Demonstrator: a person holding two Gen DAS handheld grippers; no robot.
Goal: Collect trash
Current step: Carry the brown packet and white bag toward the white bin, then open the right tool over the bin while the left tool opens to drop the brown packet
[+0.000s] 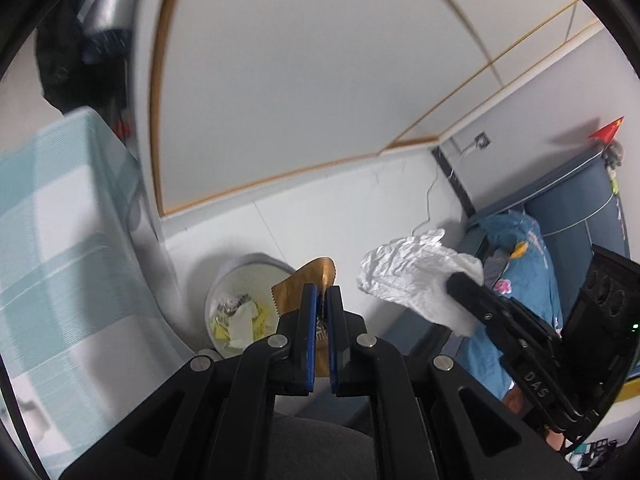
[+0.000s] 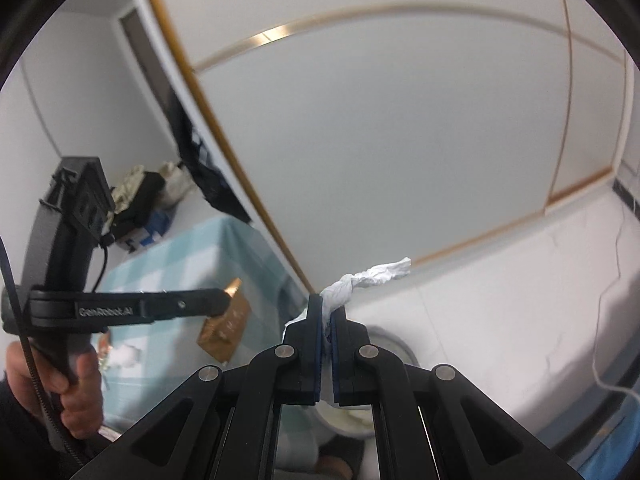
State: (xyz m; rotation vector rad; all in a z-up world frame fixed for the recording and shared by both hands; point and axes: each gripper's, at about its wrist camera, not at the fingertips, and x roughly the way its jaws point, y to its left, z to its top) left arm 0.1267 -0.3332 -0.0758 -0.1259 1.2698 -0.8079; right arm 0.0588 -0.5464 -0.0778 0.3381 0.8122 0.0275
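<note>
Two pieces of trash are riding in our grippers: the left gripper [image 1: 322, 292] is clamping a gold wrapper [image 1: 310, 280], the right gripper [image 2: 326, 308] a crumpled tissue [image 2: 360, 280]. We are nearing the waste bin [image 1: 224, 280] at eleven o'clock of the left fingers, and letting go too early risks either light scrap fluttering past the rim.

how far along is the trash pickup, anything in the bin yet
Done: the white bin already holds yellow and white scraps. In hand: the left gripper pinches a gold wrapper, the right gripper a crumpled tissue. Left: dropping both into the bin.
</note>
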